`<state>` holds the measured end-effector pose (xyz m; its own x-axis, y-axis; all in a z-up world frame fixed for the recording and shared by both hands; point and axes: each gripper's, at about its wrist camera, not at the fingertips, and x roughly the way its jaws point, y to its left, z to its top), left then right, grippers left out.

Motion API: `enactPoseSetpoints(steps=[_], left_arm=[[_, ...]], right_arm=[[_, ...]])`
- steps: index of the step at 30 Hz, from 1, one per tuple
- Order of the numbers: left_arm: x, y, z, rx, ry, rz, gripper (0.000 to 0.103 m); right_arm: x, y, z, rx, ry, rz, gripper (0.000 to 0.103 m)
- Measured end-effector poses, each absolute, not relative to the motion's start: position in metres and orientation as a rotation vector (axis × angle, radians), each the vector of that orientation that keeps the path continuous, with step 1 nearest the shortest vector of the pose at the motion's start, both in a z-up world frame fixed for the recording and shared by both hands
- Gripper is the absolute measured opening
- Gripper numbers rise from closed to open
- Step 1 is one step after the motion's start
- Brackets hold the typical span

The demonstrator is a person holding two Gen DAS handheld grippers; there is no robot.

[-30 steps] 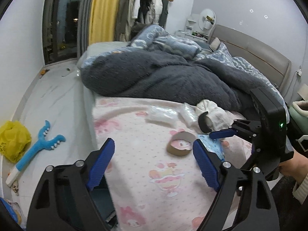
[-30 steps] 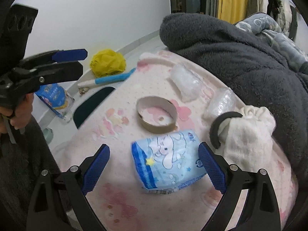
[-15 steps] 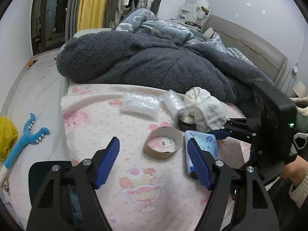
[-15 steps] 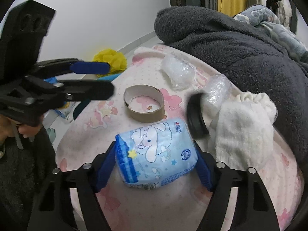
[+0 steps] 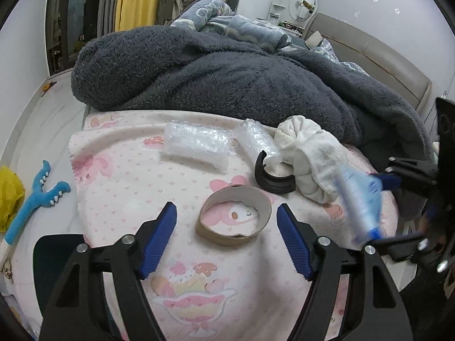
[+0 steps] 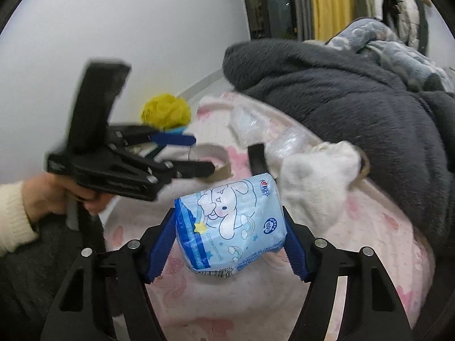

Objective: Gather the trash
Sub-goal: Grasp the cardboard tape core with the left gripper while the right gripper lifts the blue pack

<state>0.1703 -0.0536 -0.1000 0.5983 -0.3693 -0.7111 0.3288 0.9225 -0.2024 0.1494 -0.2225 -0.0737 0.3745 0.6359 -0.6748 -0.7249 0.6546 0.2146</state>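
A brown cardboard ring [image 5: 227, 237] lies on the pink patterned sheet [image 5: 119, 187]. My left gripper [image 5: 226, 217] is open and straddles the ring, with both blue pads clear of its sides. My right gripper [image 6: 227, 218] is closing, and its pads press on a blue cartoon tissue pack [image 6: 230, 221] held above the sheet. In the left wrist view that pack [image 5: 361, 201] shows blurred at the right edge. Two bubble-wrap pieces [image 5: 196, 146] [image 5: 256, 139], a black curved clip [image 5: 273, 182] and a white sock bundle [image 5: 312, 159] lie behind the ring.
A heaped dark grey blanket [image 5: 227, 79] covers the bed behind the trash. On the floor to the left lie a yellow bag [image 5: 8, 193] and a blue toy [image 5: 37, 199]. A dark container [image 5: 57, 255] stands by the bed's edge.
My left gripper came forward and down over the cardboard ring with its jaws narrower. My right gripper closed on the tissue pack and lifted it off the sheet.
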Motion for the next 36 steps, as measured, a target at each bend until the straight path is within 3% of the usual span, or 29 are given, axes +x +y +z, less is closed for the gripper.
enactPoseSetpoints(steps=[4,11,23,36], left_arm=[[0.172,-0.062,-0.105,-0.024,0.843,-0.410,0.075],[0.175,-0.068,-0.111,-0.002,0.852,-0.403,0.058],[0.161,-0.052,-0.106,-0.033,0.842,-0.425,0.056],[0.141,0.029,-0.106,-0.118,0.828,-0.332,0.056]], right_arm=[[0.149,-0.239,-0.052,-0.048,0.755,0.857,0.070],[0.160,-0.251,-0.024,0.086,0.695,0.823,0.070],[0.179,-0.218,-0.006,0.162,0.681,0.786,0.070],[0.178,-0.139,0.007,0.125,0.681,0.839,0.070]])
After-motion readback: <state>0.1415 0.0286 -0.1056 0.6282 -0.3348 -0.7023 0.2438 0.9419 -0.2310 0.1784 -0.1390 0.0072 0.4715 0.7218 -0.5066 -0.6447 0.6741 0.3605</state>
